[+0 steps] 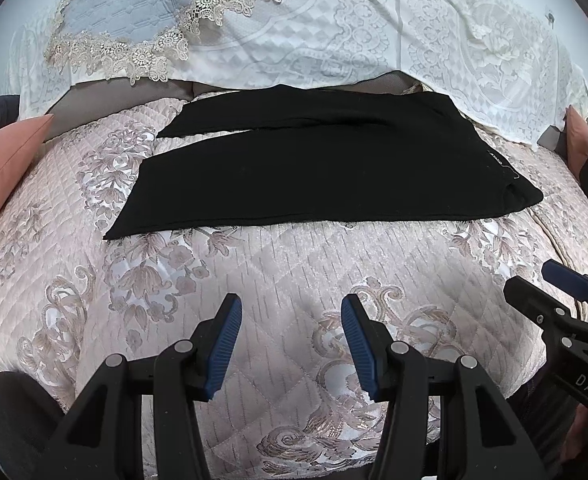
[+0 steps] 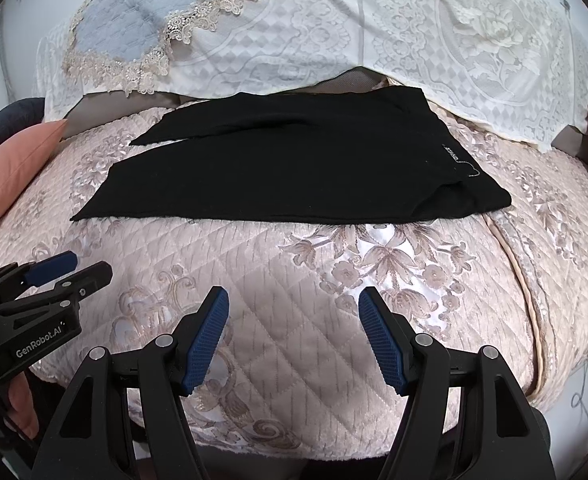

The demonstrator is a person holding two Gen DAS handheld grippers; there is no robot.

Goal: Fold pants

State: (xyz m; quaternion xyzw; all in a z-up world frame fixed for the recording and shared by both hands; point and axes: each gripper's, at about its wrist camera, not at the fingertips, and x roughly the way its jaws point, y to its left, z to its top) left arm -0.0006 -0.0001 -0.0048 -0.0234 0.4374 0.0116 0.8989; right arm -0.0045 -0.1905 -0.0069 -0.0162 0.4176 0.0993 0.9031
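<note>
Black pants (image 1: 314,168) (image 2: 294,168) lie flat across the pink quilted seat, waistband to the right with a small white label, legs pointing left and slightly apart. My left gripper (image 1: 291,312) hovers open over the quilt, well in front of the pants, nothing between its blue pads. My right gripper (image 2: 294,304) is open too, also short of the pants' near edge. Each gripper shows at the side of the other's view: the right gripper (image 1: 550,280), the left gripper (image 2: 81,266).
The pink floral quilt (image 1: 253,280) covers a sofa seat. White lace cloth (image 2: 334,32) drapes the backrest, with a grey-blue lace-trimmed piece (image 1: 133,12) at upper left. Salmon cushions sit at the left (image 2: 17,160) and right (image 1: 578,140) ends. A hand (image 2: 17,404) holds the left tool.
</note>
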